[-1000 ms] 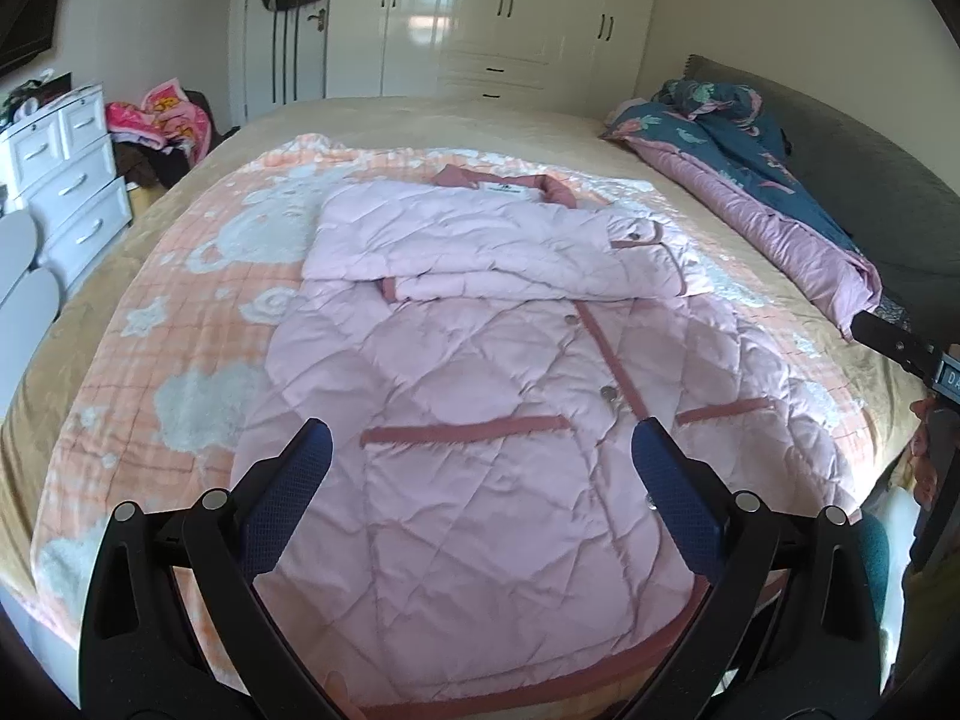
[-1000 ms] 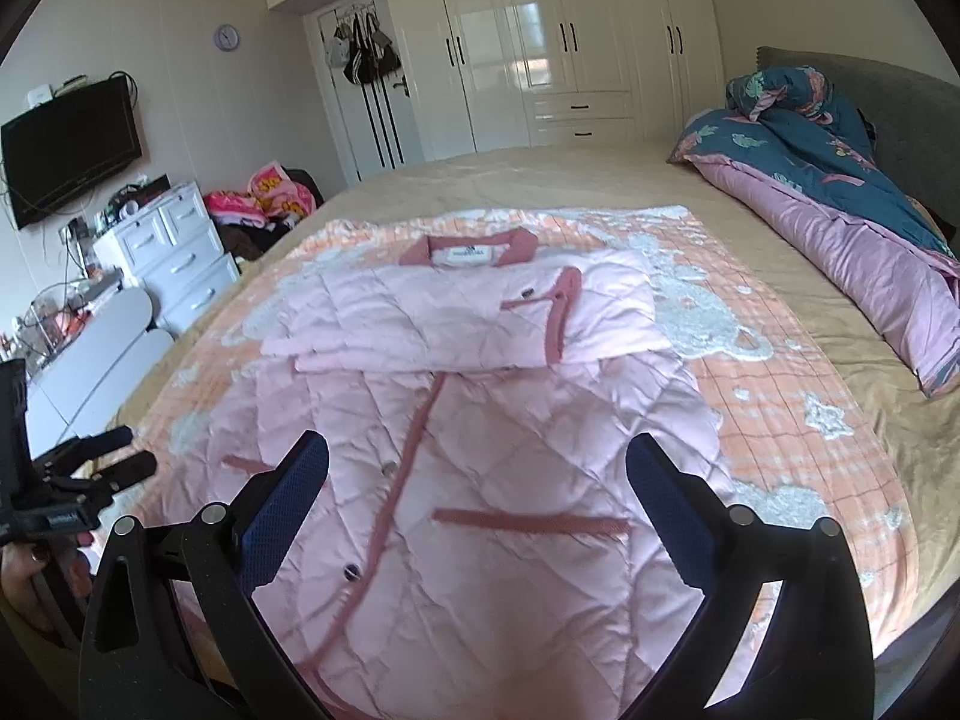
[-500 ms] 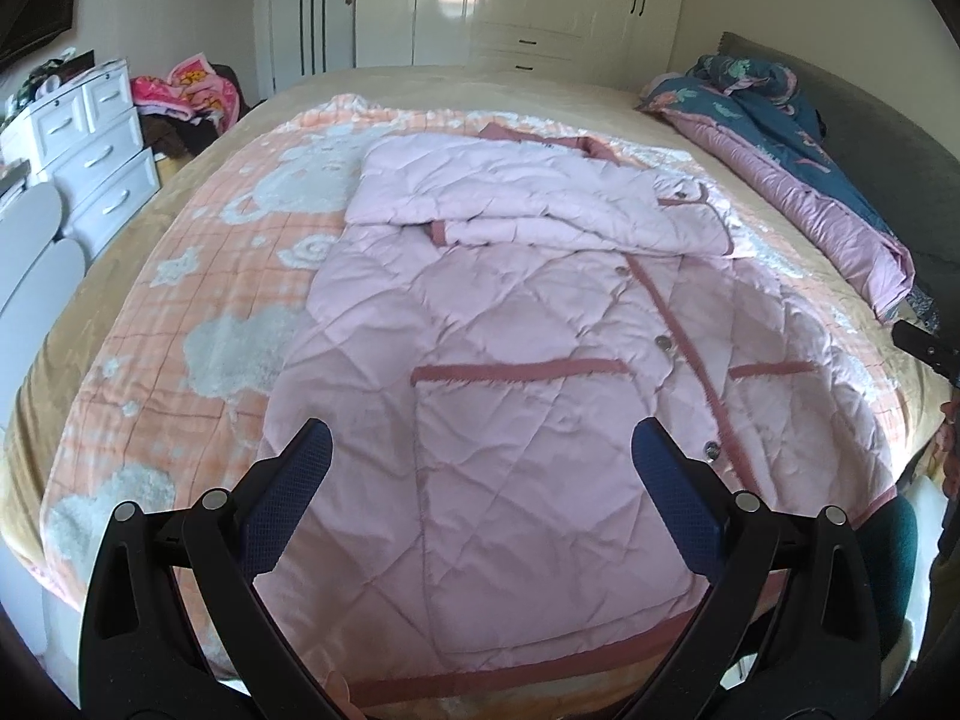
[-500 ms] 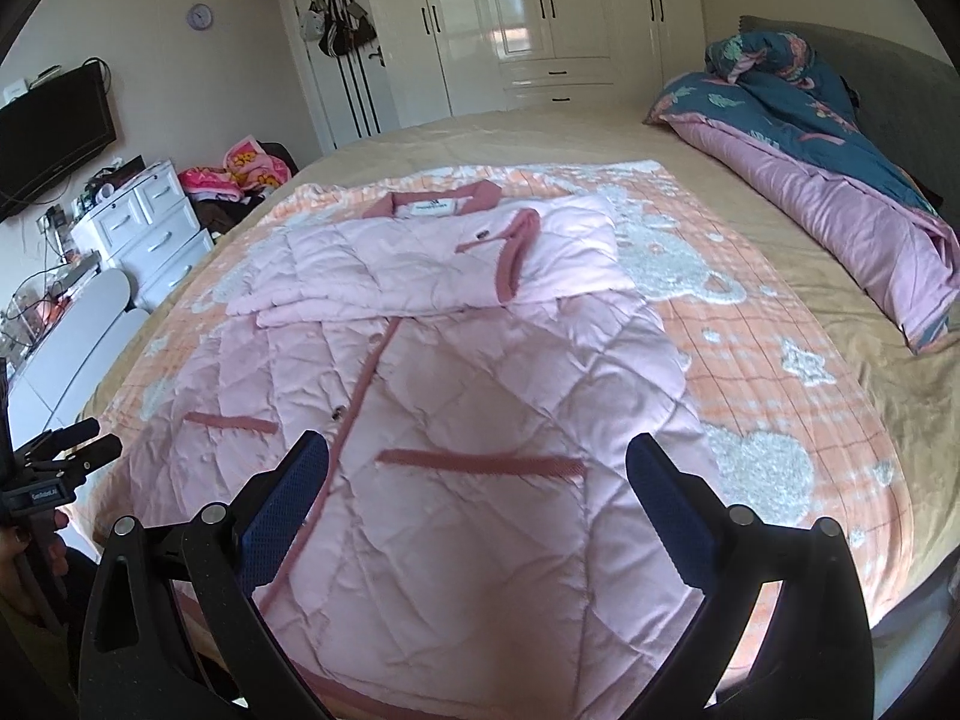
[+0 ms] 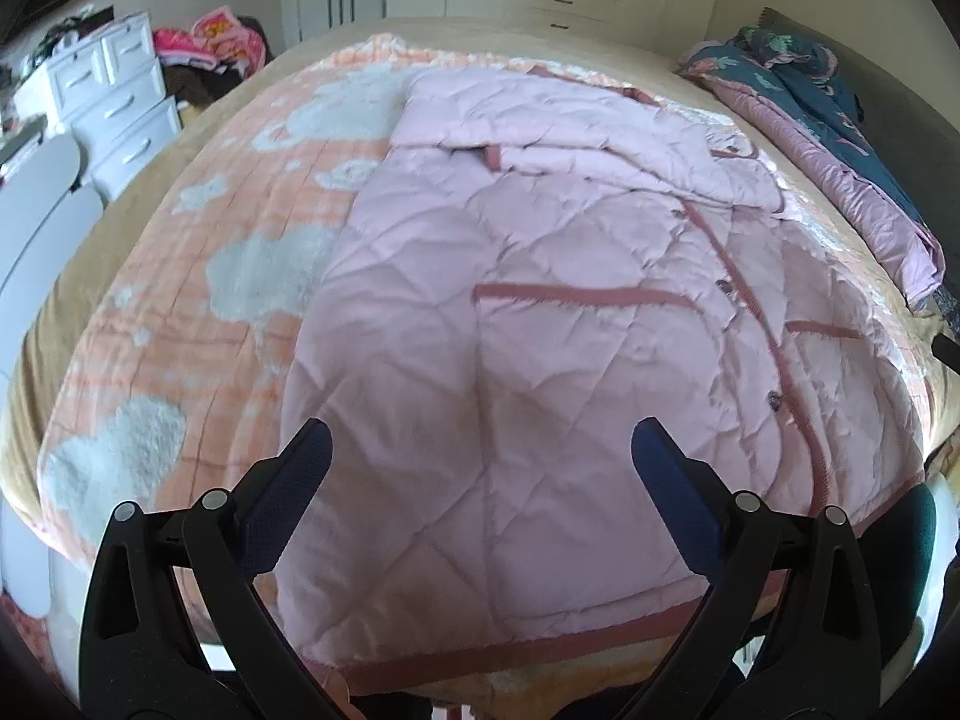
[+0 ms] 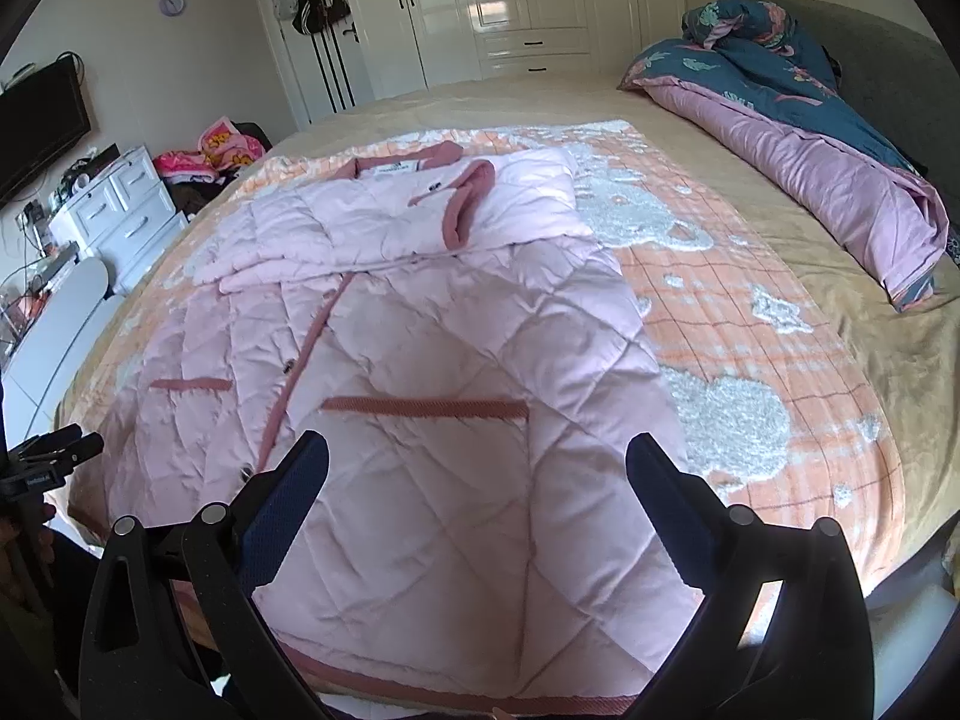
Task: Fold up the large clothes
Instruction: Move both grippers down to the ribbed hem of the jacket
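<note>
A long pink quilted coat [image 5: 540,312] with dark pink trim lies flat on the bed, front up, both sleeves folded across its chest. It also shows in the right wrist view [image 6: 432,360]. My left gripper [image 5: 480,456] is open and empty, hovering above the coat's lower left part near the hem [image 5: 510,654]. My right gripper [image 6: 477,462] is open and empty, hovering above the coat's lower right part, just below the pocket trim [image 6: 426,407]. The left gripper's tip also shows at the left edge of the right wrist view [image 6: 54,450].
The coat lies on an orange and white blanket [image 6: 750,324] over a tan bed [image 6: 888,360]. A rolled blue and purple duvet [image 6: 798,120] lies along the right side. White drawers [image 5: 114,102] and a clothes pile [image 5: 210,48] stand left. Wardrobes [image 6: 528,6] line the far wall.
Both grippers have moved down and closer to the coat's lower part, so the hem now lies nearer. Both stay open. The coat has not moved.
</note>
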Tool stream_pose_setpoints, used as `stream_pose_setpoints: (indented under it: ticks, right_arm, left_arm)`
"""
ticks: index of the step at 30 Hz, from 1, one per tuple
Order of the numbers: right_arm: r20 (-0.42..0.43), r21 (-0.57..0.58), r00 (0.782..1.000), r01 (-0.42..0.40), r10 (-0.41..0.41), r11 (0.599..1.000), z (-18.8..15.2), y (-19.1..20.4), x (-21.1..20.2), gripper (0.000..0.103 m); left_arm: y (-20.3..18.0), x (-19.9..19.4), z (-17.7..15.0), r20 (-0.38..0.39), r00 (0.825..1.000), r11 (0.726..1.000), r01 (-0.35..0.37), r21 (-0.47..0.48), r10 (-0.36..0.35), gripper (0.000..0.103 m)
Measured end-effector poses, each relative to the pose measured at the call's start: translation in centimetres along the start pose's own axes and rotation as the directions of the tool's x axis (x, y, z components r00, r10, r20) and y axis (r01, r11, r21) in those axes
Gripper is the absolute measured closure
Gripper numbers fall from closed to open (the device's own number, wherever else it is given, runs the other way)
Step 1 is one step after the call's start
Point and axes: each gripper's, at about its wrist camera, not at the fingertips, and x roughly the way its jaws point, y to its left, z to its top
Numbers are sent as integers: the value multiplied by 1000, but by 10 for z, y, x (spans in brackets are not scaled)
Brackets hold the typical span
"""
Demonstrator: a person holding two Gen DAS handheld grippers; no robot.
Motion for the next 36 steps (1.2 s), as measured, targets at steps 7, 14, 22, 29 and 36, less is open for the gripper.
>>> stream_pose_setpoints:
  ticks: [7, 14, 22, 29, 36]
  right_arm:
    - [-56, 23, 998, 16, -15, 1000, -15, -17, 8, 4]
    - [-108, 42, 994, 35, -30, 998, -31, -32, 15, 4]
    - [-152, 69, 987, 55, -44, 996, -49, -49, 16, 4]
    - [-192, 127, 981, 23, 2, 992, -67, -64, 11, 4]
    - [-264, 232, 958, -47, 109, 972, -97, -72, 23, 4]
  left_arm:
    - [31, 6, -14, -57, 998, 995, 17, -98, -23, 9]
    - [55, 12, -32, -113, 993, 984, 22, -179, -42, 9]
    - [56, 21, -41, -143, 985, 979, 71, -189, -99, 9]
    - [31, 26, -42, -141, 988, 995, 52, -85, -64, 9]
    - [33, 28, -40, -142, 987, 993, 60, -103, -74, 9]
